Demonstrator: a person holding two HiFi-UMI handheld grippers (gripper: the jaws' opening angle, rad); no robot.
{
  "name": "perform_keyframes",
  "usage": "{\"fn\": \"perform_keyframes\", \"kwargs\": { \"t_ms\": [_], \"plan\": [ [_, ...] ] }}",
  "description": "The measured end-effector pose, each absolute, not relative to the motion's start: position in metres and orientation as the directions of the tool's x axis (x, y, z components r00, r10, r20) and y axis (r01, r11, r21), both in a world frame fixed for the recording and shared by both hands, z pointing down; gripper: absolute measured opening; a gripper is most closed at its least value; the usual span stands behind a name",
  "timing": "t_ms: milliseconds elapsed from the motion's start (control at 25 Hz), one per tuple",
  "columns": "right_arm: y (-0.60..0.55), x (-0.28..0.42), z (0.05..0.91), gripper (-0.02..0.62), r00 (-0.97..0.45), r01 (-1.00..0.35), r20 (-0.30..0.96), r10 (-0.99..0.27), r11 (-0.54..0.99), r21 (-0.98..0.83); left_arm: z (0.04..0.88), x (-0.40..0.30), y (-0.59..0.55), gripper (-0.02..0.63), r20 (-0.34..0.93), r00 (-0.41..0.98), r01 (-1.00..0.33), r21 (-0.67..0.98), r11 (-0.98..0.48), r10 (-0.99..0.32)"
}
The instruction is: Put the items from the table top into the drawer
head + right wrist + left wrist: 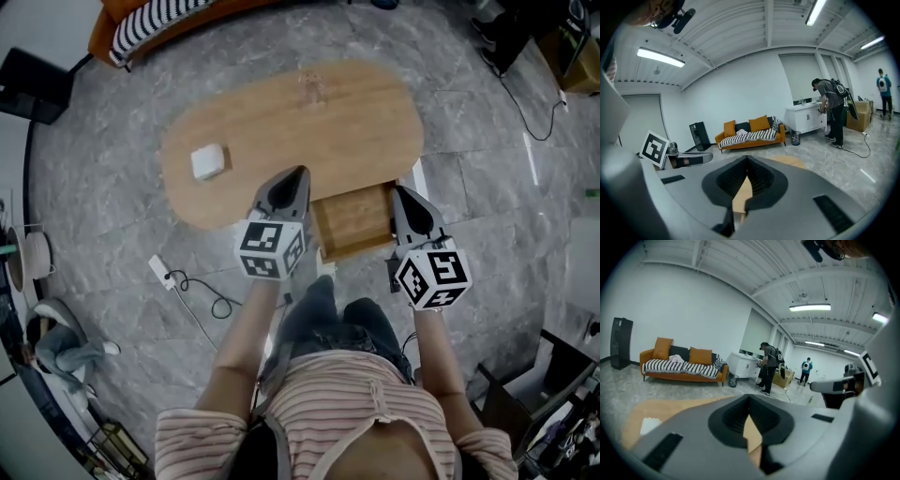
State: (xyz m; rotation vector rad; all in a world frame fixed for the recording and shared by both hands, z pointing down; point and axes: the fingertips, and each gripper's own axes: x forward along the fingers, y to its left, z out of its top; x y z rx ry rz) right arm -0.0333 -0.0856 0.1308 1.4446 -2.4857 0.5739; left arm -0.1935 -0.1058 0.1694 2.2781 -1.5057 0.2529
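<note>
A small white box [208, 161] lies on the left part of the oval wooden table [347, 122]. The same white box [649, 426] shows low at the left in the left gripper view. A wooden drawer [352, 221] stands pulled out from the table's near edge. My left gripper [300, 174] hovers over the table edge just left of the drawer, shut and empty. My right gripper [401, 191] hangs at the drawer's right side, its jaws together with nothing in them. Its own view shows the left gripper [684, 159] alongside.
An orange sofa [684, 364] with striped cushions stands beyond the table. People [768, 366] stand by a white cabinet [806, 119] further back. A power strip and cable [173, 278] lie on the grey floor left of my legs.
</note>
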Motion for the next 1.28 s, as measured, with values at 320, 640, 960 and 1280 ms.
{"fn": "perform_keyframes", "kwargs": {
  "t_ms": [320,640,960,1280],
  "plan": [
    [-0.116,-0.053,0.17,0.009,-0.517,-0.855,0.423,-0.744,0.472,-0.216,0.217,-0.2,-0.156,0.014,0.402,0.374,-0.926,0.216,-0.311,-0.836],
    [-0.163,-0.07,0.225,0.009,-0.531,-0.845,0.447,-0.72,0.488,-0.219,0.281,-0.196,-0.198,0.014,0.44,0.358,-0.932,0.215,-0.29,-0.823],
    [-0.211,-0.067,0.287,0.009,-0.538,-0.837,0.477,-0.695,0.505,-0.209,0.35,-0.194,-0.248,0.014,0.494,0.295,-0.955,0.185,-0.232,-0.818],
    [-0.247,-0.069,0.352,0.009,-0.55,-0.828,0.511,-0.66,0.511,-0.232,0.405,-0.195,-0.295,0.015,0.535,0.262,-0.964,0.174,-0.198,-0.803]
  ]
}}
